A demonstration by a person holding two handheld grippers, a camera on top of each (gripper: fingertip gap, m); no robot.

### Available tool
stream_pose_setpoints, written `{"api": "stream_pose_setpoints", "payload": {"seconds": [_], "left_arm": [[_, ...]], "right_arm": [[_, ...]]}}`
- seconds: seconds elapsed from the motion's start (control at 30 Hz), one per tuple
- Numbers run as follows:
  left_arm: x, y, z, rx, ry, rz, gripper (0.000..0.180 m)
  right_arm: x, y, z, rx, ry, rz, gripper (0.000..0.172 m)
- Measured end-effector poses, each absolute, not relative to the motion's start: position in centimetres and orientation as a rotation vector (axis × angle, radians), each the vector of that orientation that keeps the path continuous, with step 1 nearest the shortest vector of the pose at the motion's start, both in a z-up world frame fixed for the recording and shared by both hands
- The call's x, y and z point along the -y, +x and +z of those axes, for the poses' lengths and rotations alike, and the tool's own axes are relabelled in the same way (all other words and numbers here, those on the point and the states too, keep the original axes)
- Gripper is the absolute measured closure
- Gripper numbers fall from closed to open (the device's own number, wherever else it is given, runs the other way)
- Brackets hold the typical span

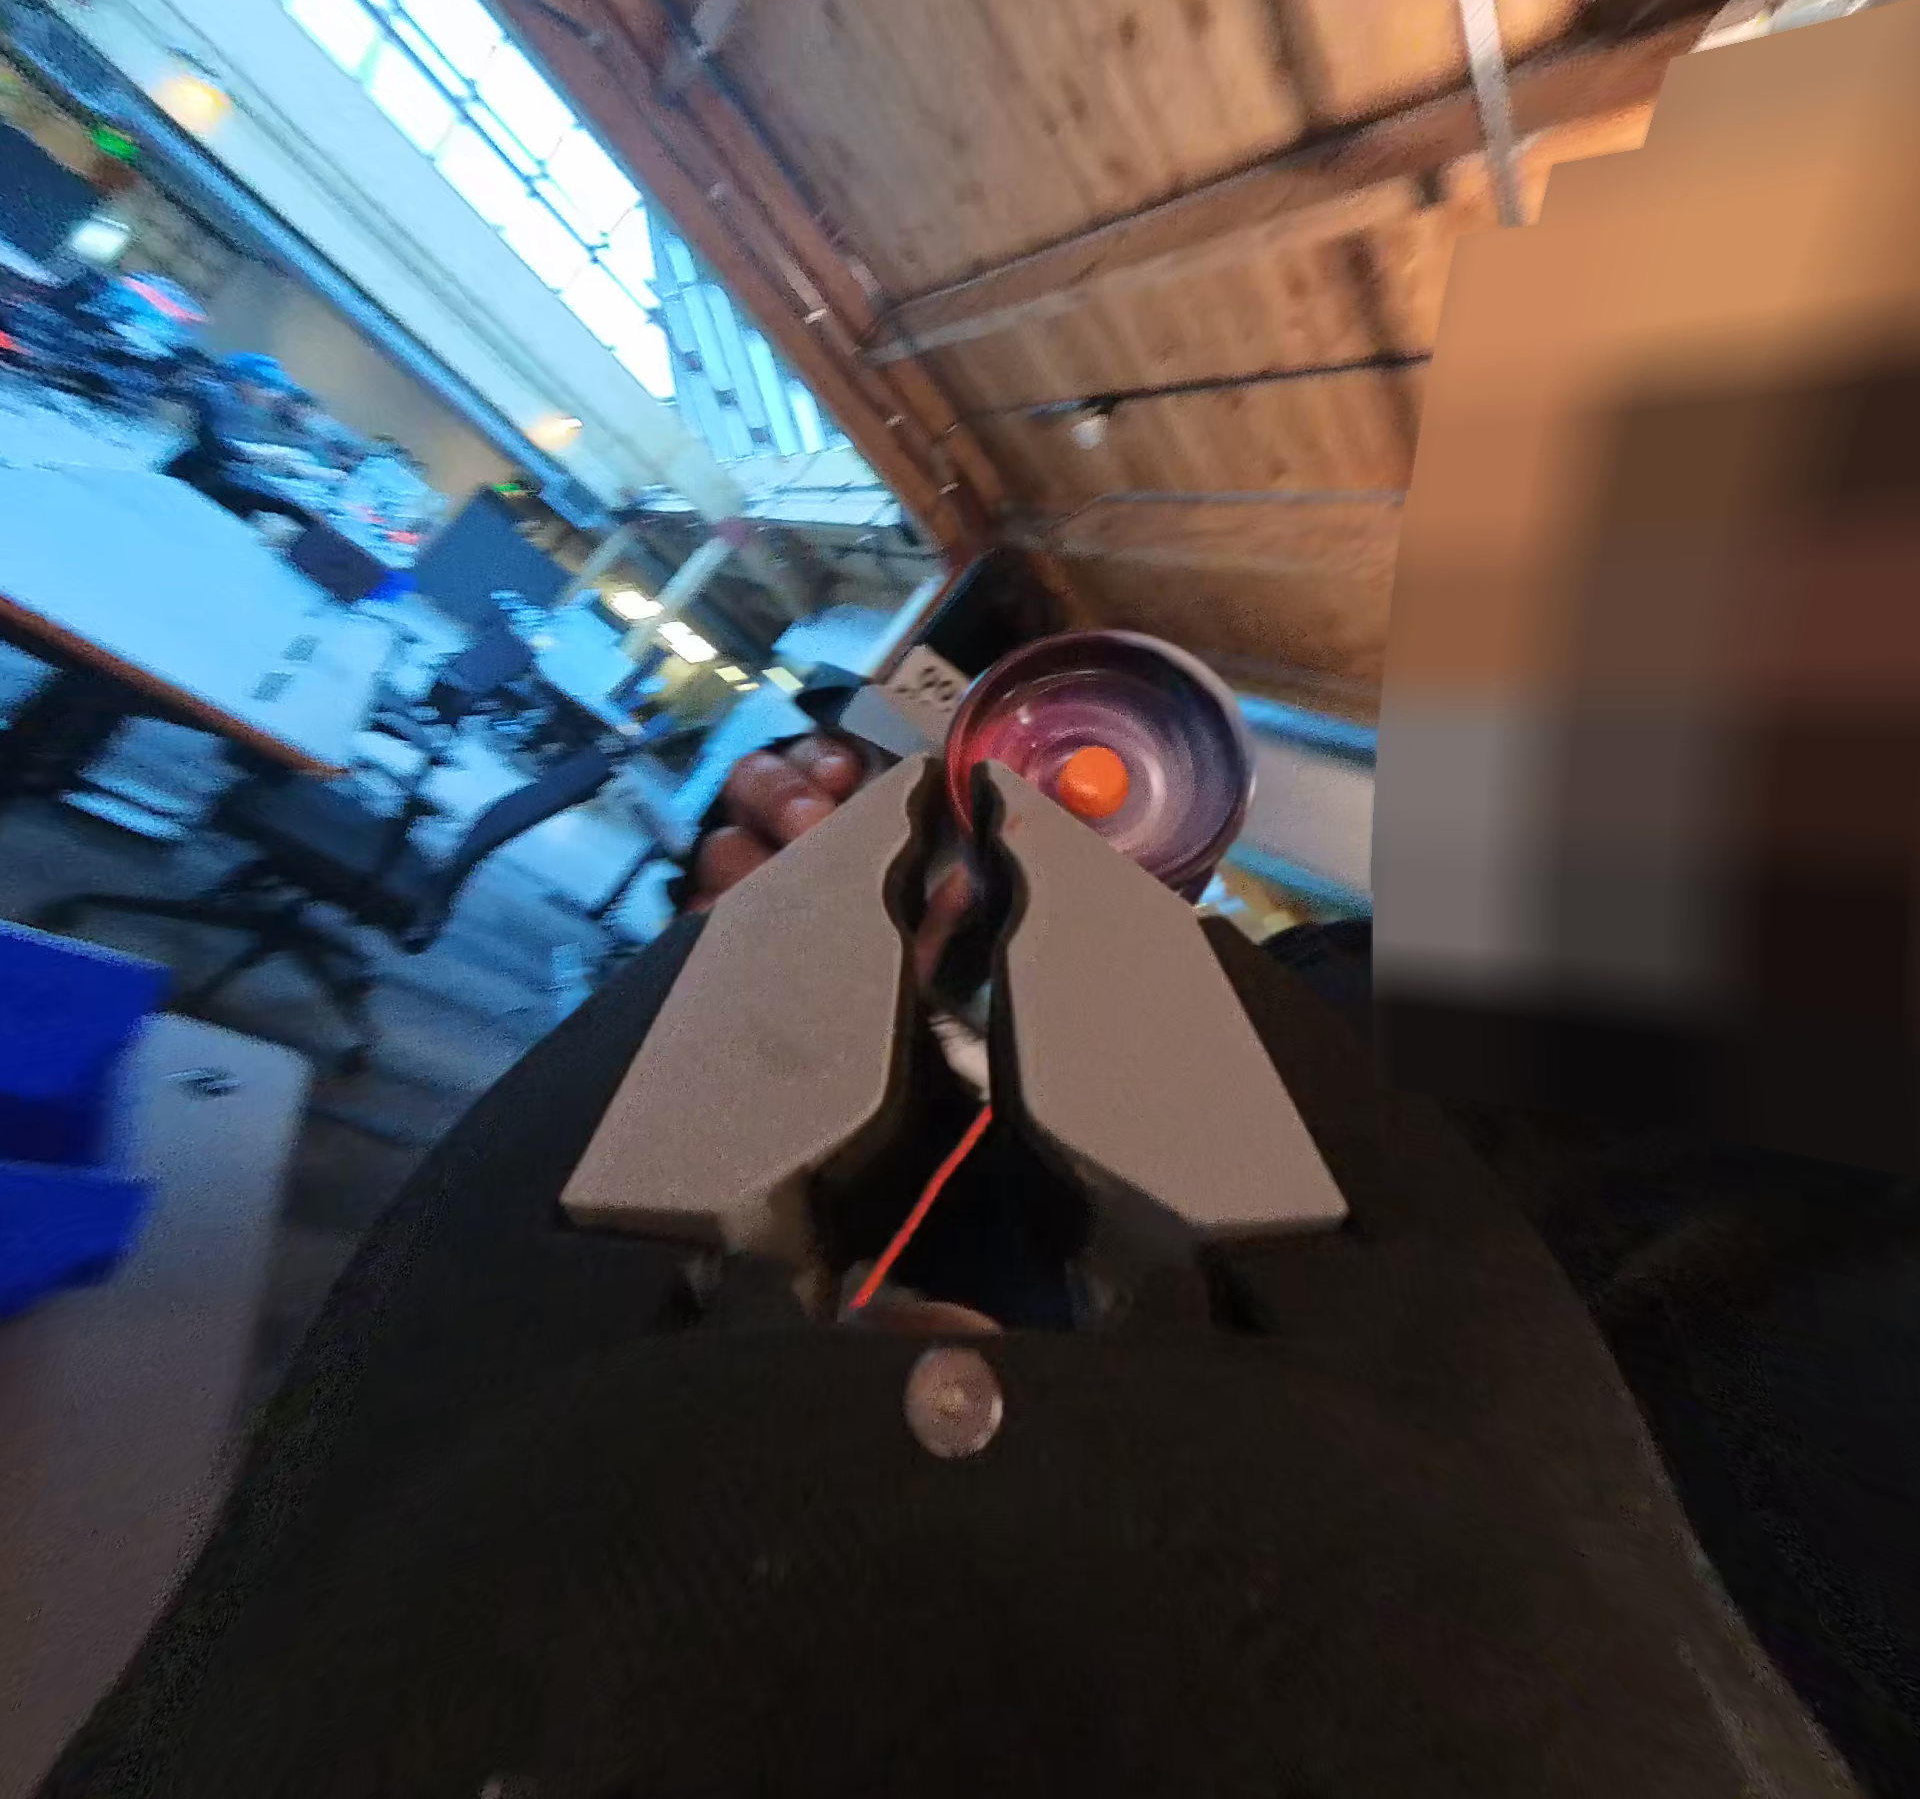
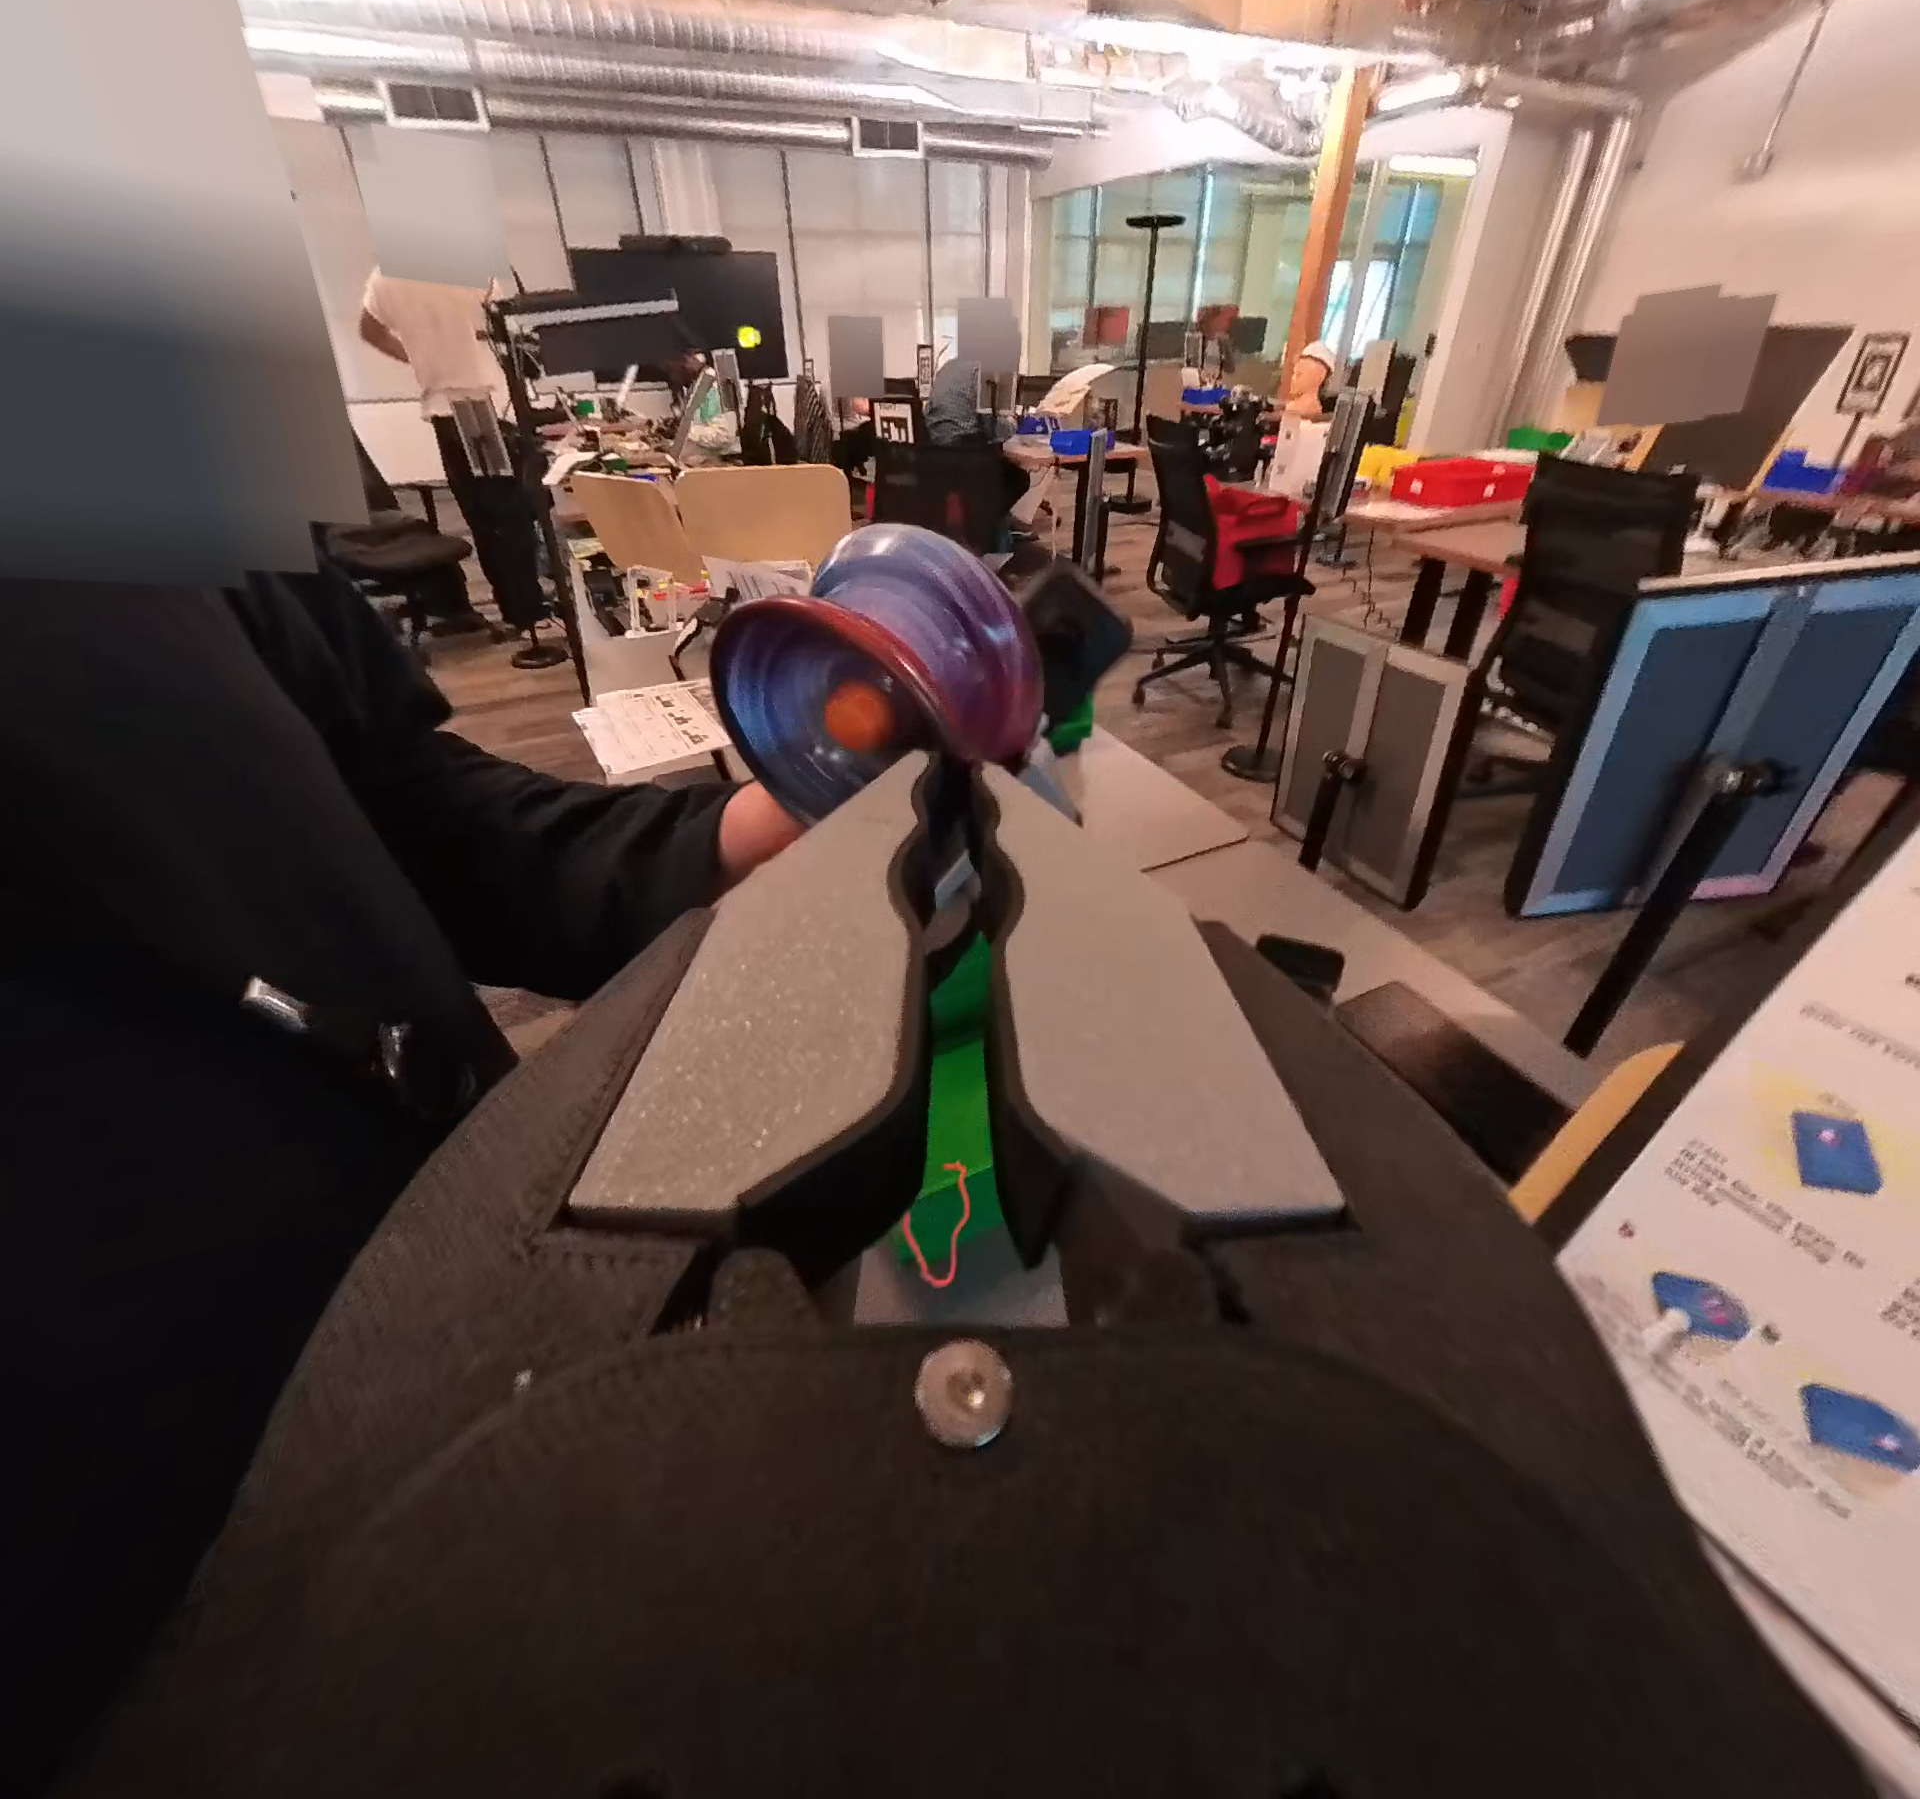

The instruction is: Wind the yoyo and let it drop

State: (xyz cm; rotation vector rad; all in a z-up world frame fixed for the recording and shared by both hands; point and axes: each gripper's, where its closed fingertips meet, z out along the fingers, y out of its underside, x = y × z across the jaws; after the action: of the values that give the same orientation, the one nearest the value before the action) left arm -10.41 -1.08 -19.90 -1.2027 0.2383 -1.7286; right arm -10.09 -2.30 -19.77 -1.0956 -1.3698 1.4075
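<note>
Open office with desks running across the back and a wooden ceiling [image 1: 1143,191] showing in the upward-tilted left wrist view. At far left in the right wrist view a black sleeve [image 2: 468,814] is reaching in toward the middle. The yoyo [image 2: 873,669], blue-purple with a red rim and an orange hub, is sitting up in the air at centre, right at the tips of both claws, with its face looking smeared. The right gripper [image 2: 961,773] is pointing its tips at the lower rim of the yoyo, fingers closed together with only a thin dark slit between them and nothing visibly pinched. Seen through the gap lower down, a loose loop of red string [image 2: 940,1230] is lying over a green part. In the left wrist view a hand [image 1: 779,804] is showing just left of the tips. The left gripper [image 1: 961,778] is also nearly closed, with the red string running up between its fingers and the yoyo's rim just beyond its tips. Right of centre, a black office chair [image 2: 1216,554] and red bins [image 2: 1455,482] are standing well back. A printed sheet [image 2: 1766,1230] is lying at the right edge.
</note>
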Motion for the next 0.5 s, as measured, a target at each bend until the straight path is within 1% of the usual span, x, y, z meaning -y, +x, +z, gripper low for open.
{"api": "stream_pose_setpoints", "payload": {"seconds": [0.03,0.07,0.1,0.17,0.23,0.27,0.3,0.33,0.43,0.5], "left_arm": [[0.6,-10.9,-20.4,-0.264,-1.251,-1.630,0.178],[0.2,-11.4,-21.0,-0.298,-1.304,-1.533,0.173],[0.1,-11.9,-21.5,-0.348,-1.359,-1.443,0.165],[0.5,-12.2,-22.4,-0.488,-1.465,-1.278,0.163],[1.4,-11.6,-23.1,-0.639,-1.558,-1.165,0.155],[1.9,-11.1,-23.1,-0.707,-1.583,-1.137,0.154],[2.2,-10.6,-23.1,-0.756,-1.595,-1.110,0.158],[2.5,-10.1,-22.8,-0.787,-1.592,-1.100,0.153],[2.9,-9.2,-22.1,-0.826,-1.589,-1.122,0.153],[2.2,-9.0,-22.4,-0.820,-1.611,-1.086,0.158]], "right_arm": [[2.0,-9.9,-20.1,1.365,-1.121,1.404,0.172],[1.6,-9.8,-20.5,1.365,-1.143,1.391,0.172],[1.2,-9.5,-20.9,1.368,-1.167,1.375,0.172],[0.7,-9.0,-21.7,1.388,-1.202,1.358,0.172],[0.4,-8.5,-22.4,1.423,-1.216,1.339,0.172],[0.2,-8.4,-22.7,1.437,-1.226,1.328,0.172],[-0.1,-8.2,-22.8,1.438,-1.233,1.324,0.172],[-0.4,-8.0,-22.9,1.429,-1.241,1.319,0.172],[-1.0,-7.5,-23.1,1.433,-1.252,1.271,0.172],[-0.5,-7.2,-22.7,1.440,-1.227,1.297,0.172]]}}
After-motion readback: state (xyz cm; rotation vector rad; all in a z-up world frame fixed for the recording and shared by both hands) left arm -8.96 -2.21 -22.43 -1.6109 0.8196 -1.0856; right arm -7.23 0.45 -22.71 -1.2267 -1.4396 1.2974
